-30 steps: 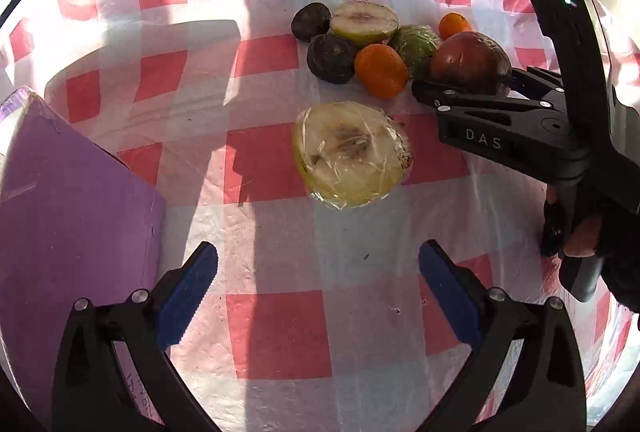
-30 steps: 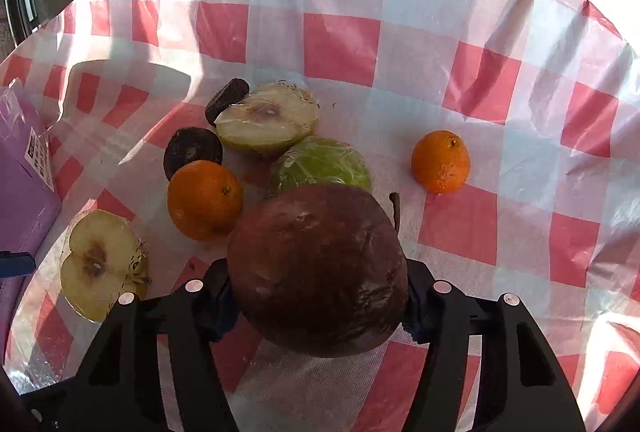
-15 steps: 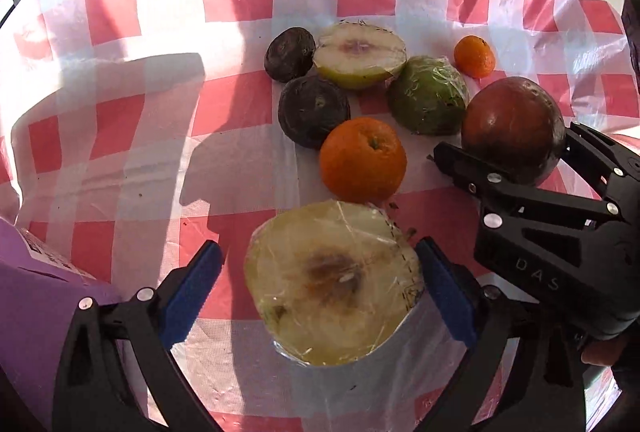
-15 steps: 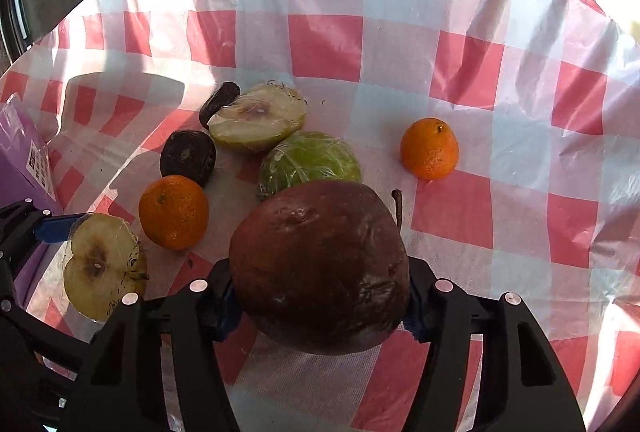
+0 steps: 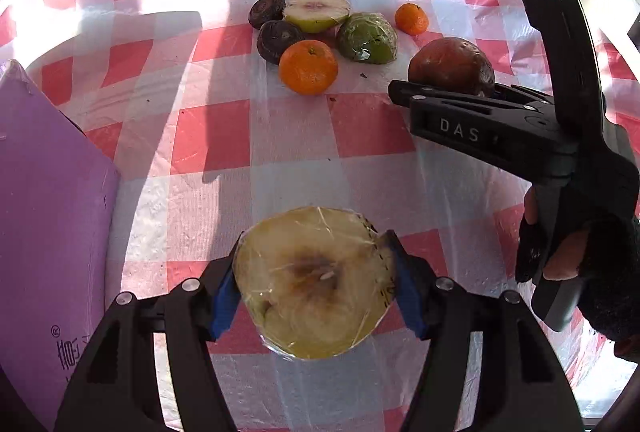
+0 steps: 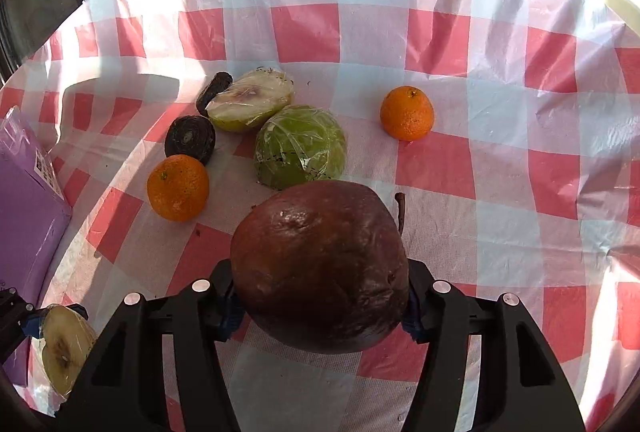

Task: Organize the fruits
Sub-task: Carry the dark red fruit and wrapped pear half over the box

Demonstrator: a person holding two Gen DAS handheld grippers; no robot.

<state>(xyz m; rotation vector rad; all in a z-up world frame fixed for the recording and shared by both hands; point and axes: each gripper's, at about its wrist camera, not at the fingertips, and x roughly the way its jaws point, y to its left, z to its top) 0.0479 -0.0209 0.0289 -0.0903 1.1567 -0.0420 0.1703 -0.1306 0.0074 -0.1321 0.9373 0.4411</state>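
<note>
Left tongs (image 5: 314, 292): closed onto the cut apple half (image 5: 314, 282), blue pads pressing its 2 sides, cut face up under cling film.
Right tongs (image 6: 320, 306): closed onto the dark red fruit (image 6: 320, 266), which fills the gap between the jaws; in the left view this tool hangs at the right with the fruit at its tip.
Bench (image 6: 500, 191): covered with a red-and-white check cloth.
Fruit group: 2 dark fruits (image 6: 190, 139), a wrapped pale half (image 6: 250, 105), a wrapped green half (image 6: 300, 147) and an orange (image 6: 178, 187) lie close together, several touching.
Second orange (image 6: 407, 113): lies apart, to the right of the group.
Purple box (image 5: 48, 232): at the left edge, just beside the left tongs.
Step in hand: judged to be the carry stage, with 1 fruit gripped in each tool and neither set down in a sorted place.
Next move: likely each fruit goes next to its kind; the film-covered half calls for a light, level grip, since the film looks slippery.
Hard to make out: whether either held fruit is clear of the cloth; the kind of the dark red fruit and of the 2 dark fruits; the box print, cut off at the frame edge.
Hidden: the undersides of both held fruits and the pad contact behind them.
</note>
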